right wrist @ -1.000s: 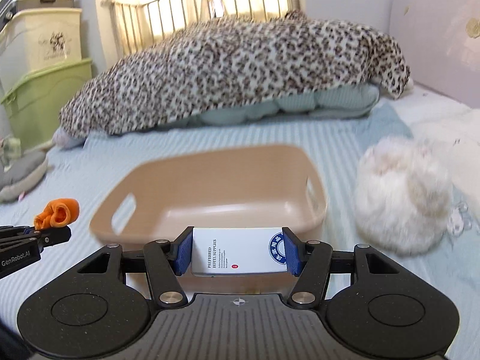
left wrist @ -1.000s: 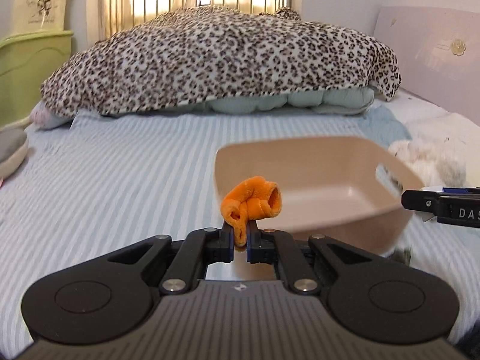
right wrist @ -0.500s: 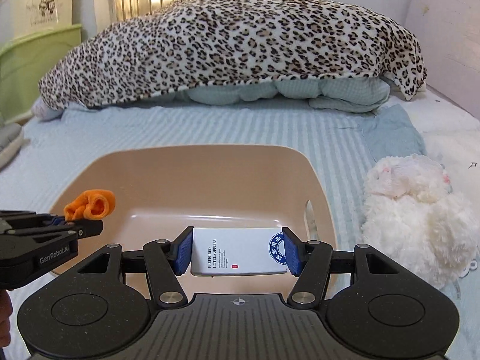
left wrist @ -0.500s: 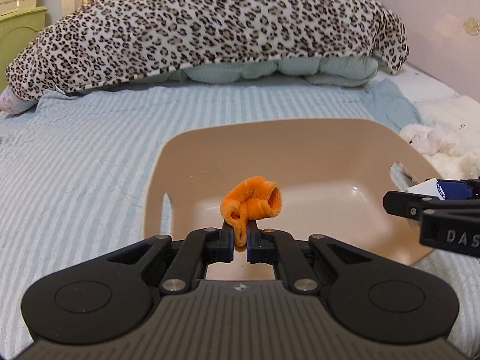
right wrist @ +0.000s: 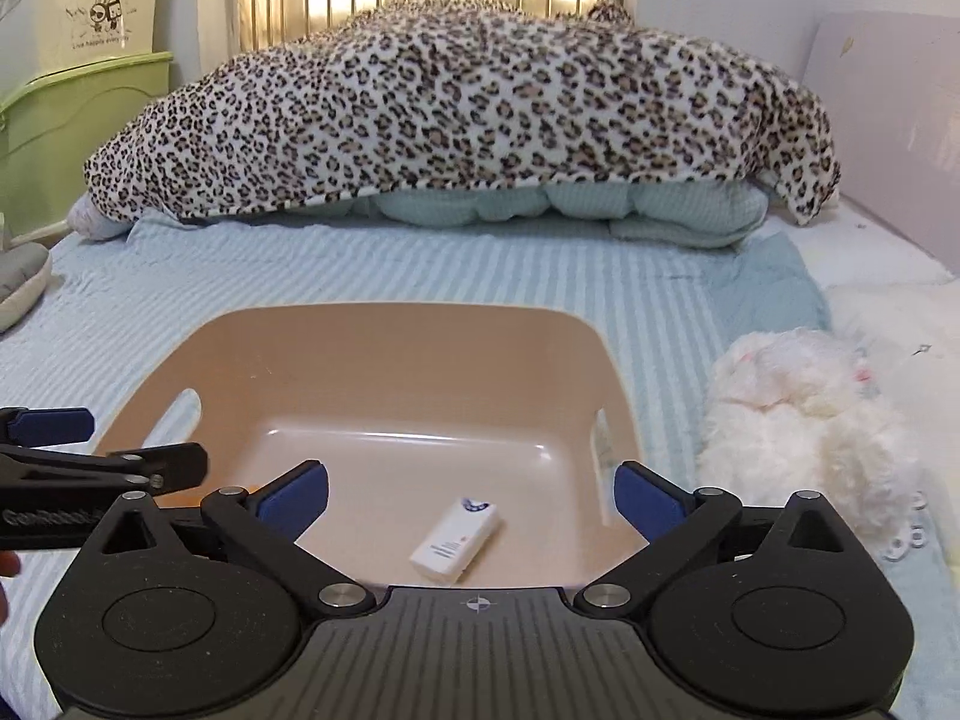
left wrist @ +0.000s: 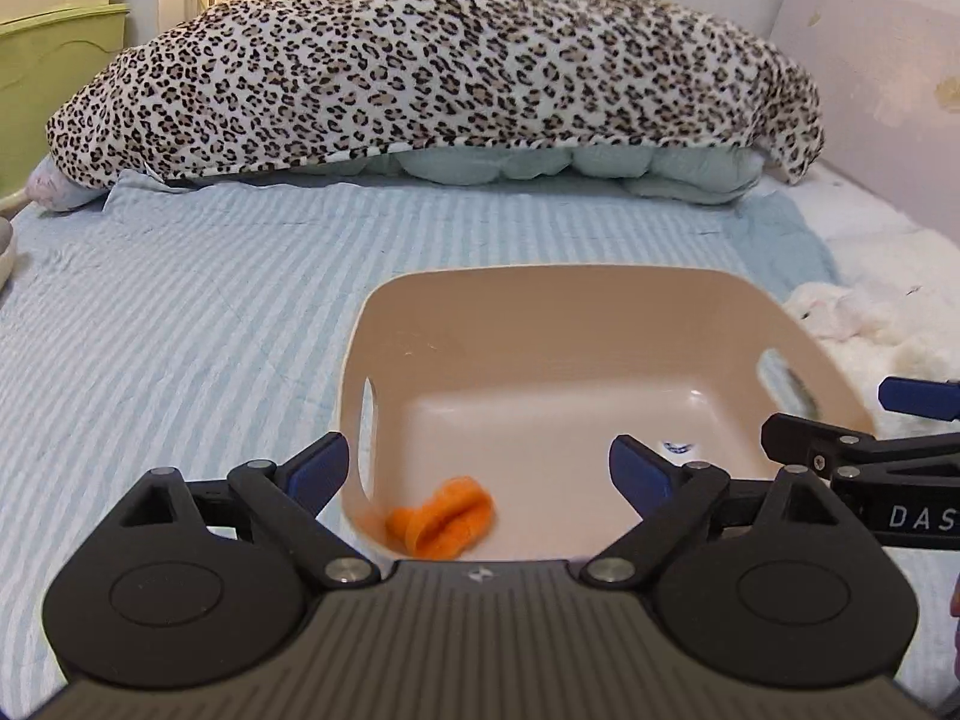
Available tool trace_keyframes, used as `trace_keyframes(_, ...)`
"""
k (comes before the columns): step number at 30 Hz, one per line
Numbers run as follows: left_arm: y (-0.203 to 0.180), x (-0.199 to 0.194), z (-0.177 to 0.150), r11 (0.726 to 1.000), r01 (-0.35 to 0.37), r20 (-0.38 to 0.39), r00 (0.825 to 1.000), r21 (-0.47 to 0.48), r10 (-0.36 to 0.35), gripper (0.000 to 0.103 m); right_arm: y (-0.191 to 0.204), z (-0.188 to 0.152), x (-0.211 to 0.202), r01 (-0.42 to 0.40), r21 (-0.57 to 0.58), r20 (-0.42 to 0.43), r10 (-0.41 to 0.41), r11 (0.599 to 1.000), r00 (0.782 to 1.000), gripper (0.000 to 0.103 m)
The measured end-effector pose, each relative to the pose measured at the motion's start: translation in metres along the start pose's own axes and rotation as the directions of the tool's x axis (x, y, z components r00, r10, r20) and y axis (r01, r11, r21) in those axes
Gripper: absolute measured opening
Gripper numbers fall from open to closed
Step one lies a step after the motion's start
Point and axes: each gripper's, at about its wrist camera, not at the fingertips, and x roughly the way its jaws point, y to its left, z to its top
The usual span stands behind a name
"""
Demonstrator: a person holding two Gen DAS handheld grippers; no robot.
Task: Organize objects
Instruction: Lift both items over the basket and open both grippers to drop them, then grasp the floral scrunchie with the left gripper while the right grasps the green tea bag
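Observation:
A beige plastic basket with handle slots sits on the striped bed; it also shows in the right wrist view. My left gripper is open above its near left corner. An orange cloth lies in the basket just below it. My right gripper is open over the basket's near side. A small white box with a blue logo lies on the basket floor below it; only its corner shows in the left wrist view.
A white fluffy toy lies right of the basket. A leopard-print blanket is heaped over pale pillows at the far end. Green storage boxes stand at the left. Striped bedding stretches left of the basket.
Both grippers opened over the basket. The orange cloth dropped out of the left one and the white box dropped out of the right one, both onto the basket floor.

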Motion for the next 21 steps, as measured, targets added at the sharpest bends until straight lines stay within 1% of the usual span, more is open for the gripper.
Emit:
trace_keyframes(1, 0.000, -0.006, -0.001, 1.000, -0.005, 0.006, 1.000, 0.004, 0.005, 0.097, -0.001, -0.002, -0.006, 0.003, 0.000, 0.001, -0.003, 1.000, 1.000, 0.103)
trace_keyframes(4, 0.001, -0.024, -0.008, 0.999, -0.044, 0.034, 0.998, 0.030, 0.043, 0.097, -0.006, -0.011, -0.022, 0.004, 0.014, 0.002, -0.004, 1.000, 1.000, 0.103)
trace_keyframes(5, 0.000, -0.028, -0.011, 0.998, -0.057, 0.039, 0.998, 0.035, 0.056, 0.097, -0.008, -0.019, -0.032, 0.006, 0.025, -0.006, -0.006, 1.000, 1.000, 0.103)
trace_keyframes(6, 0.001, -0.032, -0.013, 0.997, -0.064, 0.040, 0.997, 0.038, 0.062, 0.097, -0.008, -0.019, -0.032, 0.006, 0.025, -0.006, -0.006, 1.000, 1.000, 0.103)
trace_keyframes(10, 0.006, -0.040, -0.030, 0.999, -0.046, -0.002, 0.999, 0.027, 0.046, 0.097, -0.013, -0.039, -0.042, 0.005, 0.033, -0.050, -0.003, 0.999, 0.999, 0.103)
trace_keyframes(11, 0.007, -0.040, -0.035, 0.999, -0.044, -0.013, 0.999, 0.026, 0.045, 0.097, -0.015, -0.050, -0.043, 0.013, 0.035, -0.077, -0.010, 0.999, 0.997, 0.103)
trace_keyframes(13, 0.006, -0.040, -0.049, 0.997, -0.062, -0.030, 0.998, 0.044, 0.064, 0.097, -0.016, -0.056, -0.042, 0.018, 0.040, -0.092, -0.015, 0.999, 0.996, 0.103)
trace_keyframes(16, 0.004, -0.036, -0.071, 0.993, -0.081, -0.059, 0.995, 0.082, 0.086, 0.097, -0.022, -0.071, -0.036, 0.037, 0.072, -0.136, -0.027, 0.997, 0.990, 0.103)
trace_keyframes(17, 0.005, -0.034, -0.079, 0.993, -0.081, -0.073, 0.993, 0.084, 0.087, 0.097, -0.026, -0.082, -0.029, 0.056, 0.105, -0.174, -0.037, 0.993, 0.984, 0.103)
trace_keyframes(21, 0.007, -0.024, -0.101, 0.994, -0.079, -0.131, 0.987, 0.073, 0.088, 0.097, -0.031, -0.094, -0.020, 0.078, 0.132, -0.203, -0.050, 0.988, 0.978, 0.103)
